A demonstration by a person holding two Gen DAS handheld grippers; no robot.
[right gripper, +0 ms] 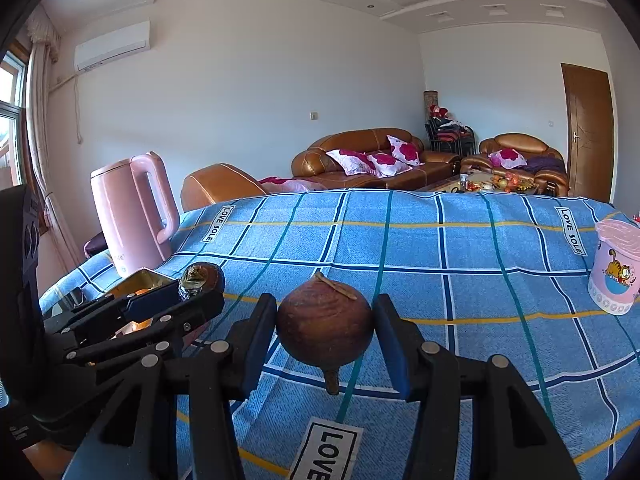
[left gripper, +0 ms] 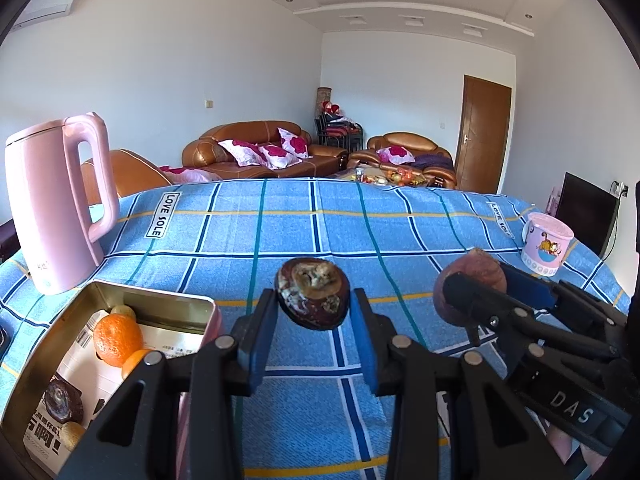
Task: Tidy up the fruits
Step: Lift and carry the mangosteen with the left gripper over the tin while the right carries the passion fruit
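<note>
- The left gripper [left gripper: 314,344] is clamped on a dark, flattish fruit [left gripper: 313,294] with a dried, crusty top, held clear above the blue checked cloth [left gripper: 320,224]. Only the fruit's two side edges meet the pads, so I judge it could twist or slip out if the hand tilts or swings quickly.
- The right gripper [right gripper: 325,344] is clamped on a round brown fruit [right gripper: 325,326], stub pointing down, also held off the cloth. Its smooth, round skin gives the pads little to bite on; a jolt could let it roll out and run across the table.
- Both grippers point slightly downward and sit side by side, the right one just to the right of the left. They are close enough that turning both toward one spot could make them knock together.
- The metal tin [left gripper: 168,305] lies near left, beside the left gripper, already holding an orange [left gripper: 117,340], a second orange piece, another dark fruit and two pale ones. Its rim stands up, so a low approach could catch it and push the tin; a drop from height could bruise what is inside.
- Farther left stands a pink kettle [left gripper: 56,204]; a wide swing toward the tin could bump it.
- Far right stands a pink cup [right gripper: 616,266], well apart from both grippers.
</note>
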